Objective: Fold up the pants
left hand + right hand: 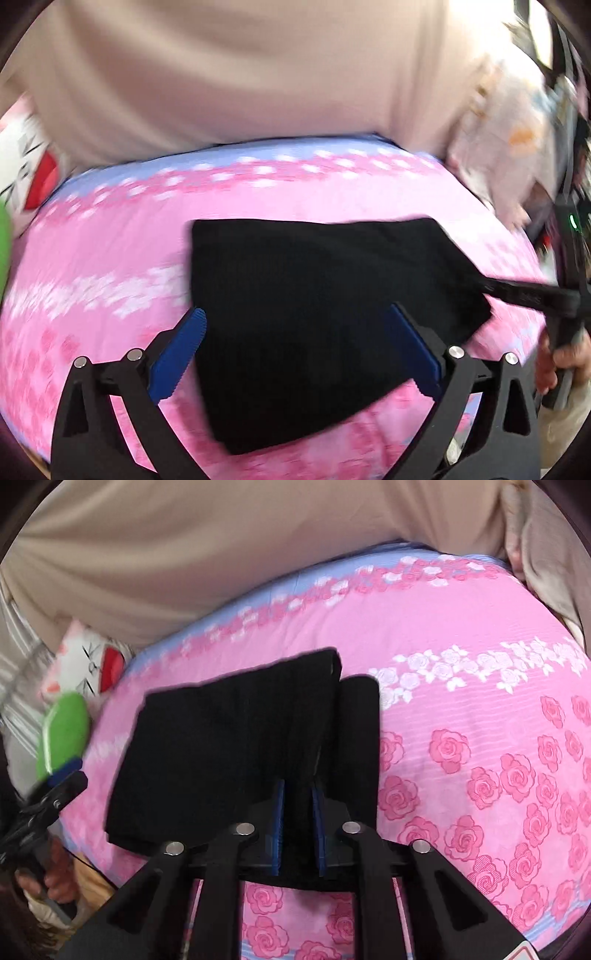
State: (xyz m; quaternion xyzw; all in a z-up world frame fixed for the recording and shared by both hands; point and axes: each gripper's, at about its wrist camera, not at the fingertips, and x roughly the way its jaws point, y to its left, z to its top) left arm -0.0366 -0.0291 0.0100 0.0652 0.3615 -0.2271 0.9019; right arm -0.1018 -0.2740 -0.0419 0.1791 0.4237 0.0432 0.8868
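Right tongs [298,805] grip pants [229,746].

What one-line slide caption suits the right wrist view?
Right gripper pinching folded black pants on a pink rose-print bedsheet.

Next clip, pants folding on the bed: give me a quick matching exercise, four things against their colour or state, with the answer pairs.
Things:
1. left gripper
2. right gripper
3. pants
4. bedsheet

States:
A. pink with a rose print
B. black, folded, lying on the bed
C. fingers spread wide, holding nothing
D. fingers closed on black fabric

Pairs: 1-C, 2-D, 3-B, 4-A
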